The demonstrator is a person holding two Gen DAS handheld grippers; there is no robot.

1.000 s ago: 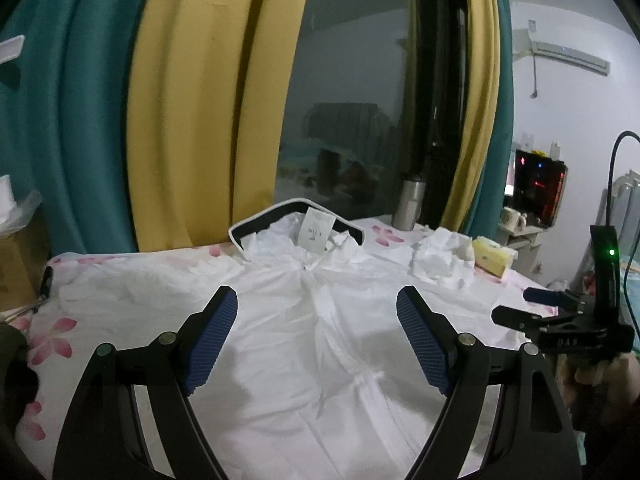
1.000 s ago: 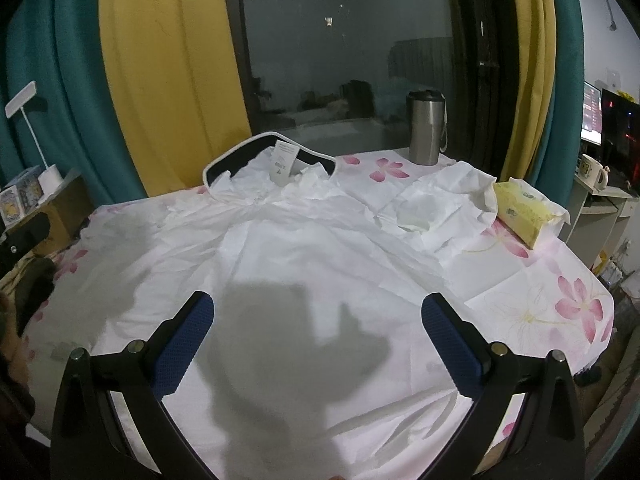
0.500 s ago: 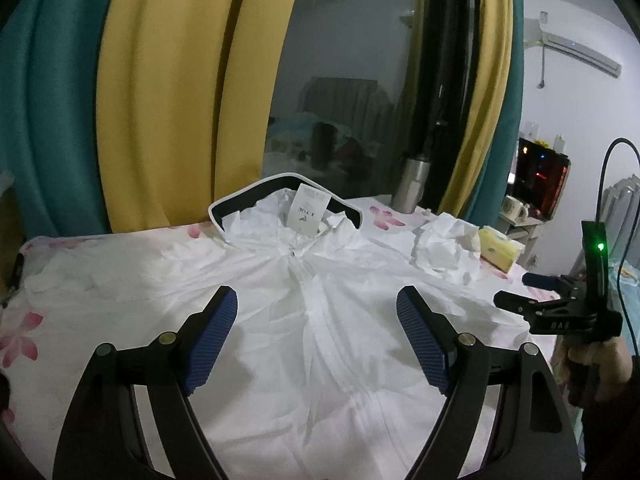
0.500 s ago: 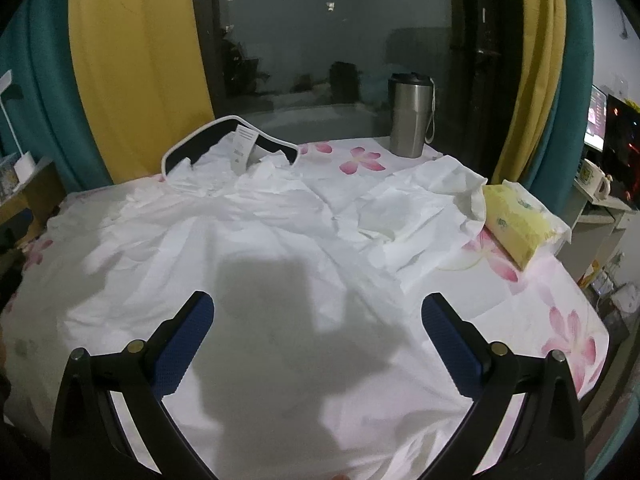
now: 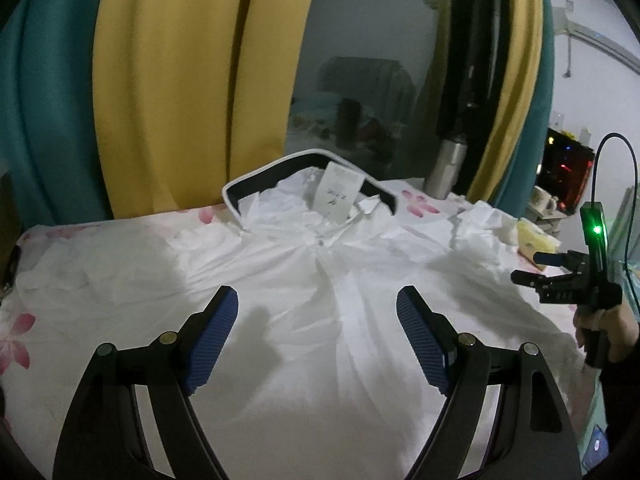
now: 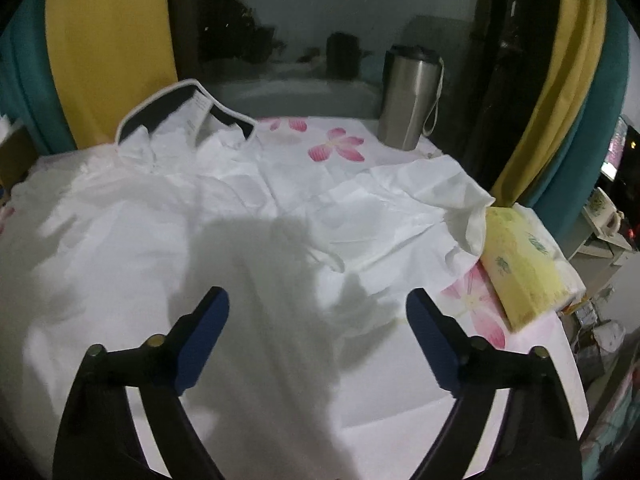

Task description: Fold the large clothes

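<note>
Hovering over the white shirt, left tongs gape empty; right tongs, narrowing, empty.

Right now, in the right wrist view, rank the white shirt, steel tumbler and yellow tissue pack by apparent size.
1. white shirt, largest by far.
2. yellow tissue pack and steel tumbler look alike; the pack lies nearer the camera, so no ranking.

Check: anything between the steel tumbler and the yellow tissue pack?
Yes: the white garment's sleeve end lies between tumbler and tissue pack, right wrist view.
</note>
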